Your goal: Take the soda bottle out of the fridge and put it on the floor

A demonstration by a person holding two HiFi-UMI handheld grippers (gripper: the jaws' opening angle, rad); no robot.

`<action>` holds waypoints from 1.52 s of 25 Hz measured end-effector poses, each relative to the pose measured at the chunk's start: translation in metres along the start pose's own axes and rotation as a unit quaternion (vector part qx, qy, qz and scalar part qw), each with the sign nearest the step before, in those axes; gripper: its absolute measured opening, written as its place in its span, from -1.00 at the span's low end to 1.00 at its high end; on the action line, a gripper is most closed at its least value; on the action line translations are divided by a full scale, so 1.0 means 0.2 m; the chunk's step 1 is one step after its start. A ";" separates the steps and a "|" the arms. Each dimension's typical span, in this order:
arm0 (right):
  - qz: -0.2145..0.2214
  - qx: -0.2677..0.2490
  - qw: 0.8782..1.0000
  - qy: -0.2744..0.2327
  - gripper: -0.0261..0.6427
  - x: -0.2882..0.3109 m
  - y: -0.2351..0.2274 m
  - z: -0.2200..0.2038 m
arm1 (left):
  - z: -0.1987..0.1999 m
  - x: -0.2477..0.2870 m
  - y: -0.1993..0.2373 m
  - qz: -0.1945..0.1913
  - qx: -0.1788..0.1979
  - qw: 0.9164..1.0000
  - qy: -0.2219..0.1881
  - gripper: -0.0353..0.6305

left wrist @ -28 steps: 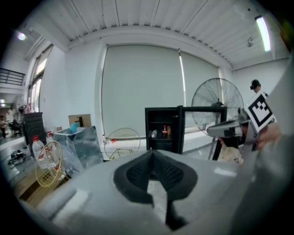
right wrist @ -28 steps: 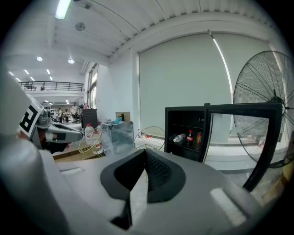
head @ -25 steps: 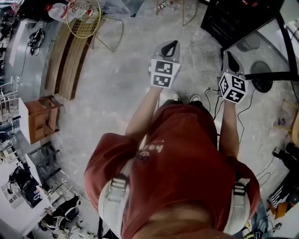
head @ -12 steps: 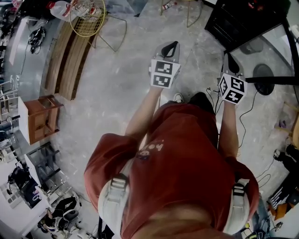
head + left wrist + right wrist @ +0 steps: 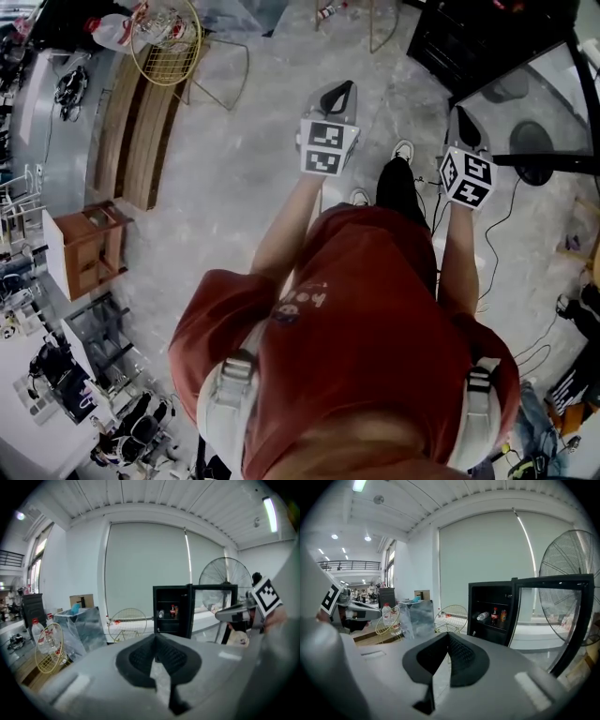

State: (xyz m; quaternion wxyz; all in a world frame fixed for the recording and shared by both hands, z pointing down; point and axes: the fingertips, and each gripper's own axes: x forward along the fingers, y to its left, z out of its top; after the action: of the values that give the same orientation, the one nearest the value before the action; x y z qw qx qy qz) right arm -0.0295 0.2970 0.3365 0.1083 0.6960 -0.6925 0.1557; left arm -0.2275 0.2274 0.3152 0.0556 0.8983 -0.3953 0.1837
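The step in hand is judged to be the approach to the fridge (image 5: pixel 472 613), which stands open at about 1 o'clock in the head view. The soda bottle (image 5: pixel 494 616) is seen upright on a shelf inside. A clear bottle (image 5: pixel 483 616) lies on its side at its 9 o'clock and a can (image 5: pixel 503 616) stands at its 3 o'clock.

The left gripper (image 5: pixel 156 637) and the right gripper (image 5: pixel 448 637) are both closed, with nothing between the jaws. The right gripper is judged the better placed. From its jaw tips the soda bottle sits at about 2 o'clock, and the glass door (image 5: pixel 548 620) is swung away at 3 o'clock.

To do the step well, the jaws should be opened before the shelf is reached. The bottle should be taken around its body, and entry should be kept clear of the lying bottle and the can, which could be knocked.

Compared with the earlier frames, one leg is now stepped forward, so a shoe (image 5: pixel 403 150) shows between the two grippers where both shoes were side by side. The grippers are held in much the same pose.
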 end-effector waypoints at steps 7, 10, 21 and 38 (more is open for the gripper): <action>-0.010 0.017 1.000 -0.006 -0.92 0.24 -0.21 0.11 | 0.14 0.30 0.01 -0.010 0.013 1.000 -0.003 -0.89; -0.017 0.024 1.000 -0.007 -0.92 0.35 -0.36 0.16 | 0.21 0.47 -0.02 -0.015 0.017 1.000 -0.005 -0.89; -0.034 0.046 0.998 -0.012 -0.92 0.71 -0.94 0.33 | 0.54 1.13 -0.16 -0.029 0.024 0.999 -0.006 -0.89; -0.059 0.055 0.997 -0.004 -0.92 1.06 -1.34 0.46 | 0.74 1.70 -0.16 -0.046 0.032 0.998 -0.011 -0.89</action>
State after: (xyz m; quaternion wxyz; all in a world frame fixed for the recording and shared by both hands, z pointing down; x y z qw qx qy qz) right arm 0.2418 0.0712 0.3461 0.0758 0.7409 -0.6413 0.1845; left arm 0.0495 -0.0210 0.3071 0.0308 0.9188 -0.3481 0.1836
